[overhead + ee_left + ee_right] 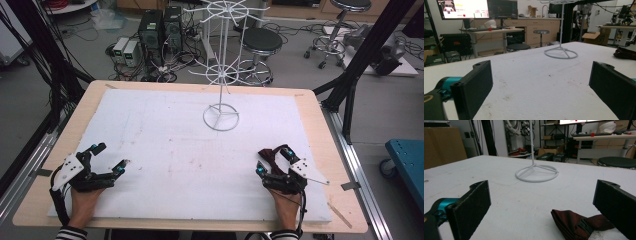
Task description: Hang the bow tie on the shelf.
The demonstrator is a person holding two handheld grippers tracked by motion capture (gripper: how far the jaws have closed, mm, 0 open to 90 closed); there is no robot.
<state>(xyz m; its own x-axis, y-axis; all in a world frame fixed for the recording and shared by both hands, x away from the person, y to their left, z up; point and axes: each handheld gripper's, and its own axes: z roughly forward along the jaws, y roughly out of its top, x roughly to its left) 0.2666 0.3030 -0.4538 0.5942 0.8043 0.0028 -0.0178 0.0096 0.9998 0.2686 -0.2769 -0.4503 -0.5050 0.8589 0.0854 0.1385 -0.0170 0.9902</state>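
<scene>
A dark red bow tie (270, 154) with a black clip lies on the white mat near the front right; in the right gripper view the bow tie (576, 223) sits low between the jaws, closer to the right one. My right gripper (273, 159) is open around it, resting on the mat. My left gripper (109, 157) rests open at the front left, nothing between its jaws. A white wire display stand (221, 116) stands upright at the mat's back centre, with its ring base (536, 173) ahead of the right gripper and its base (561, 53) ahead of the left.
The white mat (175, 150) covers a wooden table (320, 125). Beyond the table's far edge are stools (260, 42), computer cases (152, 30) and cables on the floor. A black frame post (350, 85) stands at the right, a blue cart (407, 160) beside it.
</scene>
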